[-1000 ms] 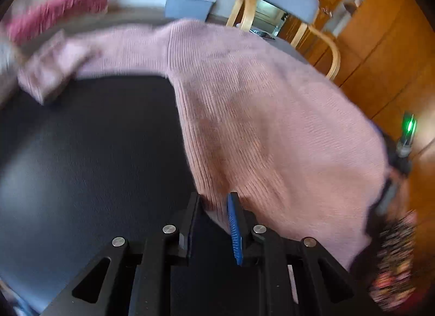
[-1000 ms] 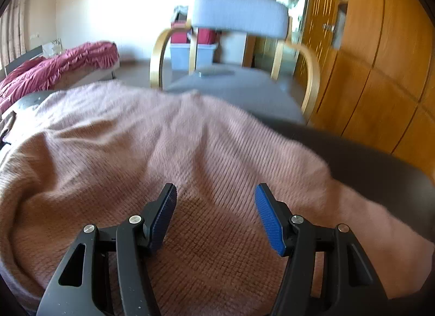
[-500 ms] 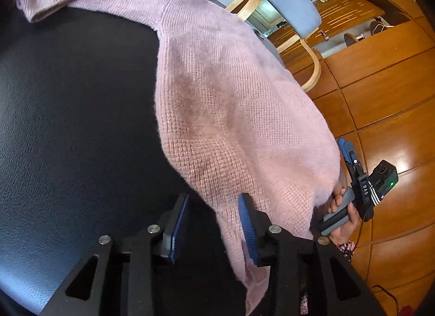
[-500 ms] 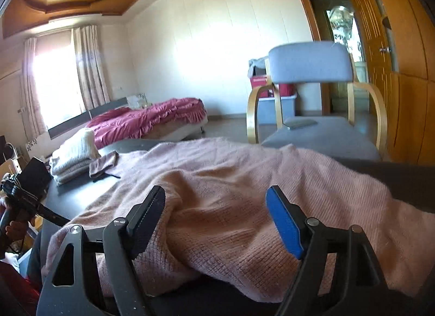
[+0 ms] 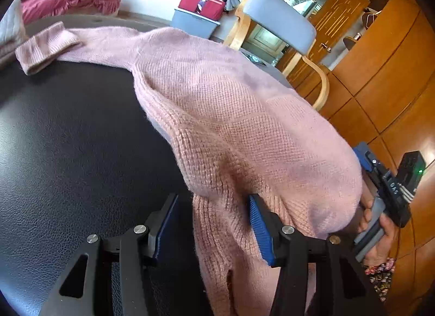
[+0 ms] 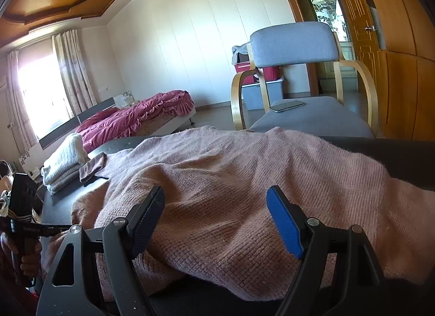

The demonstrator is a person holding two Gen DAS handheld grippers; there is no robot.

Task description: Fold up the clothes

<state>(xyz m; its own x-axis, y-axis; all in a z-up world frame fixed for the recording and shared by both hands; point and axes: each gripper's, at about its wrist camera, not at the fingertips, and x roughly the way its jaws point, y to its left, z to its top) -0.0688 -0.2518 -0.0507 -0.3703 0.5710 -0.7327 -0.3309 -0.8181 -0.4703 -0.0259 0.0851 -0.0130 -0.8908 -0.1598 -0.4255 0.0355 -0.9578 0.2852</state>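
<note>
- left gripper (image 5: 213,223): a second ago pinched on the pink sweater's (image 5: 239,125) hem; its jaws are opening now, hem hanging loose between them
- right gripper (image 6: 217,218): wider than before, empty, above the sweater
- sweater draped over the black table (image 5: 68,139)

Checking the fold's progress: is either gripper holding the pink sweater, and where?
Neither. The left gripper is opening around the sweater hem; the right gripper stands open above it.

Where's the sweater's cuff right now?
Left wrist view: the cuff lies flat on the black table, upper left, beside the folded white clothes.
</note>
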